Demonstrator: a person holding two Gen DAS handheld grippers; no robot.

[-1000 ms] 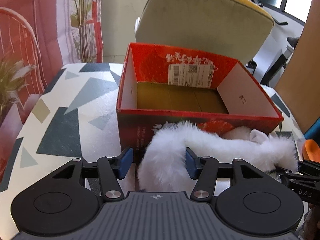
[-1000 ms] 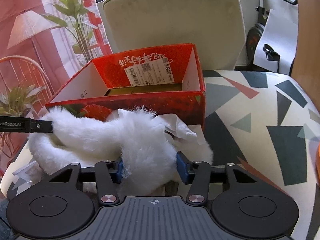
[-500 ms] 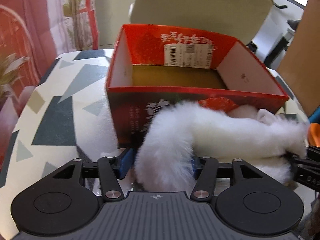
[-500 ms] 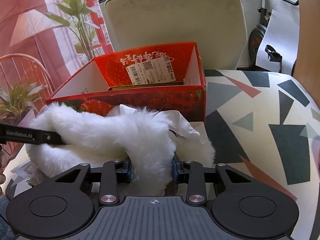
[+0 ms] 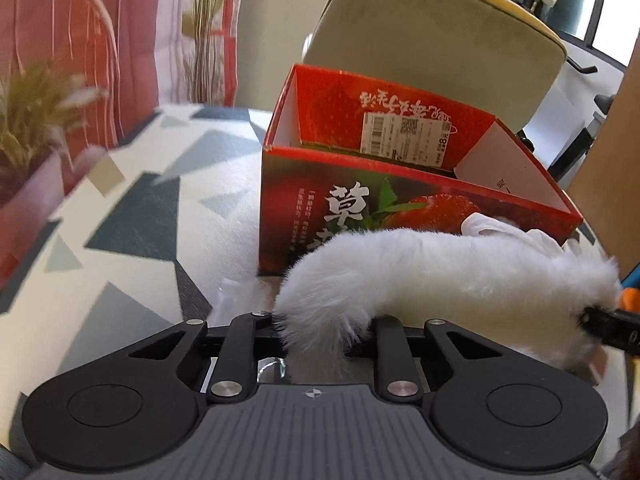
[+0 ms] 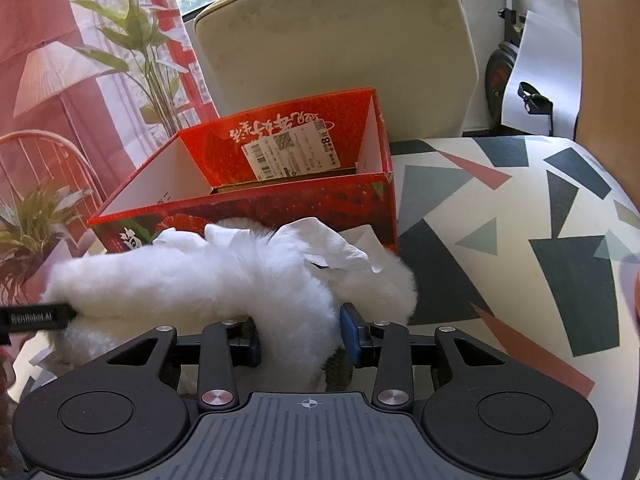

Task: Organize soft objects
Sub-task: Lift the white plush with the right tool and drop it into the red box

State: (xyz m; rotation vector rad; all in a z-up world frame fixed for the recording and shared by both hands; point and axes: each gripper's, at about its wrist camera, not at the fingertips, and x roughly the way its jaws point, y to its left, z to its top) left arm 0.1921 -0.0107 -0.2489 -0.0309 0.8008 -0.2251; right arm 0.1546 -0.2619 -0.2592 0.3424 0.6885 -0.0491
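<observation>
A long white furry soft piece [image 5: 460,272] lies on the patterned table in front of an open red strawberry box [image 5: 340,200]. My left gripper [image 5: 326,320] is closing its jaws on the piece's left end, and the fur is pinched between them. In the right wrist view the same furry piece [image 6: 200,280] runs leftward in front of the box [image 6: 320,204]. My right gripper [image 6: 302,340] is shut on its right part, blue pads [image 6: 352,336] pressing into the fur. A crumpled white cloth [image 6: 332,244] rests on top. The box is empty inside.
The table [image 6: 520,208] has a cloth of grey, dark and pink triangles. A beige chair back [image 6: 340,40] stands behind the box. Potted plants [image 6: 36,216] are on the left. An orange object [image 5: 630,298] shows at the right edge.
The left gripper came in lower over the fur's left end and its jaws narrowed onto it. The right gripper's jaws tightened on the fur; that hand stayed put.
</observation>
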